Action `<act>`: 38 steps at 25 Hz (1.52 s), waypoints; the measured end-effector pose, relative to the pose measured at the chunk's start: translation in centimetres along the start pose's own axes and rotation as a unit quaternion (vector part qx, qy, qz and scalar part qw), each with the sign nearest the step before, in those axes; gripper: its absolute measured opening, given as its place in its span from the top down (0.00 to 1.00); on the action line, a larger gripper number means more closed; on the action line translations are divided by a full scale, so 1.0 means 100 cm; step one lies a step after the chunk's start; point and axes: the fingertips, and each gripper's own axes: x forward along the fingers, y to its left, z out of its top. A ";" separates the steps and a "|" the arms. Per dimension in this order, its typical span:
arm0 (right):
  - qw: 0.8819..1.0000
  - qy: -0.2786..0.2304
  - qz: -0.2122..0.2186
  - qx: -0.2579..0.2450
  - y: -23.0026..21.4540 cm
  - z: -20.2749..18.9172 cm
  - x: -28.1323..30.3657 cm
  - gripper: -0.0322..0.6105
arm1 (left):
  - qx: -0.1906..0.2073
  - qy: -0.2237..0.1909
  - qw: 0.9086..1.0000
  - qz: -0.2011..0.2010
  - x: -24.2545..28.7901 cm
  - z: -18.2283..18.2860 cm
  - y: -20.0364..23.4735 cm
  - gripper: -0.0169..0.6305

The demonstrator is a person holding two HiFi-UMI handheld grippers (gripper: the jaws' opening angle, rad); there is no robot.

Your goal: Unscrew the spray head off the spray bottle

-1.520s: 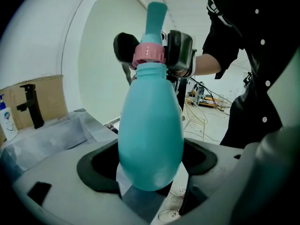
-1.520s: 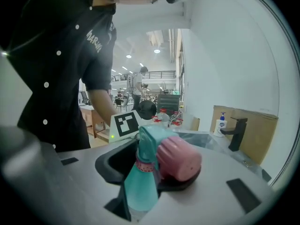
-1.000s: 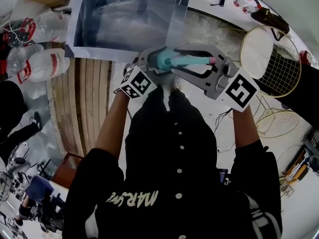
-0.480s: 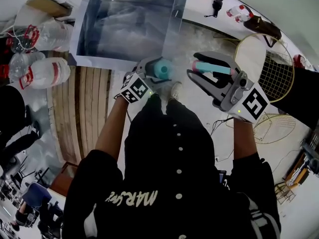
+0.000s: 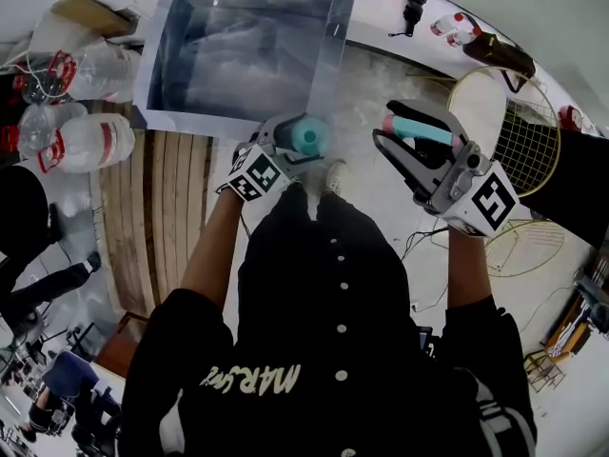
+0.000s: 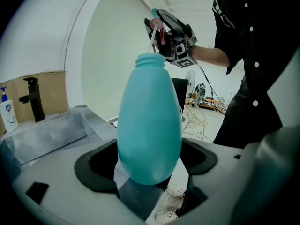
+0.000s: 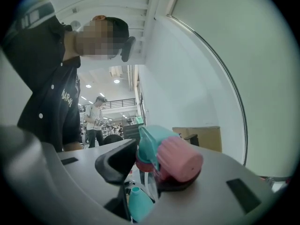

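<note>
A teal egg-shaped spray bottle (image 6: 150,125) stands upright between the jaws of my left gripper (image 6: 150,172), which is shut on its lower body. Its threaded neck (image 6: 151,59) is bare and open. In the head view the bottle (image 5: 307,136) is seen from above in the left gripper (image 5: 290,146). My right gripper (image 5: 409,141) is off to the right, apart from the bottle, shut on the teal and pink spray head (image 5: 419,129). In the right gripper view the spray head (image 7: 171,158) sits clamped between the jaws of the right gripper (image 7: 154,170), with its thin dip tube hanging below.
A steel sink (image 5: 152,84) lies ahead, with a black tap (image 6: 33,97) and a soap bottle (image 6: 8,109) beside it. Large water bottles (image 5: 86,131) stand at the left. A round wire guard (image 5: 519,127) is at the right. A person stands far off (image 7: 96,118).
The right gripper has moved right and away from the bottle with the spray head in it, opening a gap between head and neck. The left gripper with the bottle has stayed nearly still.
</note>
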 end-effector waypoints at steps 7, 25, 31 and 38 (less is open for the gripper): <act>1.000 0.007 -0.021 -0.008 -0.005 -0.005 -0.005 0.70 | -0.003 -0.004 1.000 0.008 -0.008 0.000 0.001 0.35; 0.986 0.046 -0.158 -0.023 -0.046 -0.028 -0.050 0.70 | -0.031 -0.141 0.969 0.199 -0.162 0.068 0.030 0.86; 0.983 0.029 -0.182 -0.028 -0.052 -0.007 -0.059 0.70 | 0.024 -0.156 0.943 0.294 -0.200 0.138 0.057 0.94; 0.971 0.017 -0.231 -0.060 -0.062 0.005 -0.077 0.70 | -0.024 -0.180 0.918 0.352 -0.236 0.170 0.077 0.94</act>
